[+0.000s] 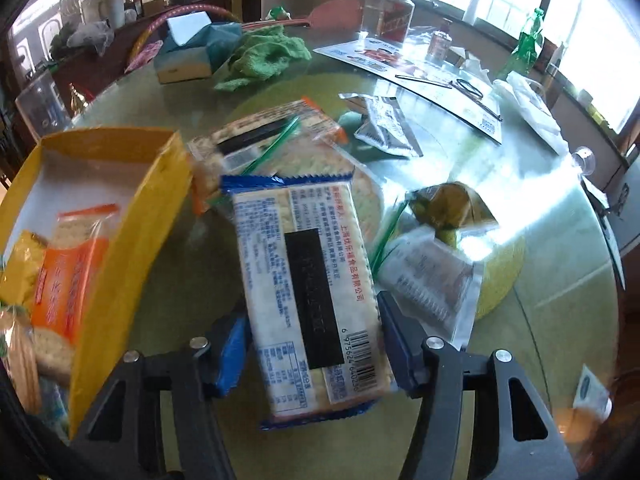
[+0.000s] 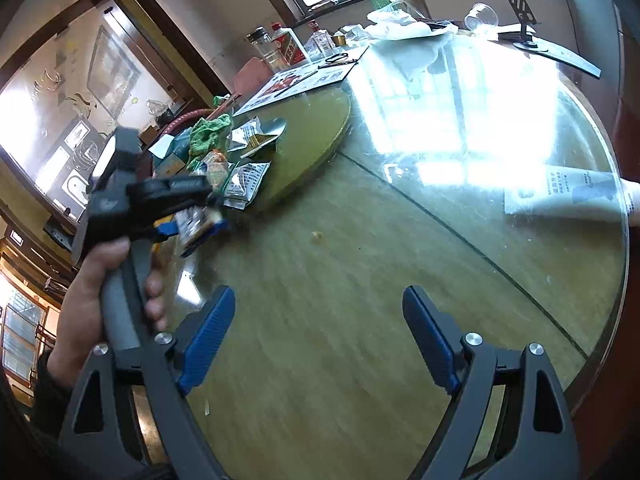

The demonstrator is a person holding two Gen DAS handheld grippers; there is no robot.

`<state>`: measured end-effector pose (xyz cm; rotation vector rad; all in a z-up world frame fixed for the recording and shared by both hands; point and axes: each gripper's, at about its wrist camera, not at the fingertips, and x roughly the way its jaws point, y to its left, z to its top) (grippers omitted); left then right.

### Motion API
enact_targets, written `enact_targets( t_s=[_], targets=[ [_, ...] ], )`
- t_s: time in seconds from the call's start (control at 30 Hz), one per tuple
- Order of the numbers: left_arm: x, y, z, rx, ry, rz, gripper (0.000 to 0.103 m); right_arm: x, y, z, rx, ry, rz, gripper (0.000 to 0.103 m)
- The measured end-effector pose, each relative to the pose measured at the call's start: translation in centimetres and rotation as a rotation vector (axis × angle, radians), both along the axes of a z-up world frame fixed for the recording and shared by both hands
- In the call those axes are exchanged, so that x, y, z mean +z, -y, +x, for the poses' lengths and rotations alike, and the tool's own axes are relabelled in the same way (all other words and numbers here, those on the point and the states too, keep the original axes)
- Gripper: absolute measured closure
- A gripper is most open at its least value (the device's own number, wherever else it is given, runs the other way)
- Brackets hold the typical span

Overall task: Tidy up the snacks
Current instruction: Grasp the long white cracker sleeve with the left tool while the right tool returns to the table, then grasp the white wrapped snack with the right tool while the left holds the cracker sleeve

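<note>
The left tongs clamp a flat, crinkly blue-edged cracker pack between ribbed blue pads, just right of the yellow cardboard box. The right tongs gape empty over the glossy glass desk.
</note>
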<state>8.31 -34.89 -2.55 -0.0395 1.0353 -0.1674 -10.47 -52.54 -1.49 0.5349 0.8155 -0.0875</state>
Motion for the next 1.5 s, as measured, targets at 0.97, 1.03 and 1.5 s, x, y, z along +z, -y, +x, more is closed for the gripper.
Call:
enact_targets(
  t_s=[0.97,1.03,1.5],
  targets=[
    [5.9,-12.7,-14.1,-0.205,0.032,-0.383,0.048,-0.4,-6.0,23.7,0.474,-0.15,-0.24,0.03],
    [6.0,-13.2,-14.1,-0.201,0.039,-0.385,0.048,-1.3,-6.1,23.6,0.485,-0.167,-0.219,0.04],
    [6.1,-15.9,-14.3,-0.195,0.048,-0.437,0.048,0.3,-10.9,17.4,0.557,-0.148,-0.273,0.05]
  ],
)
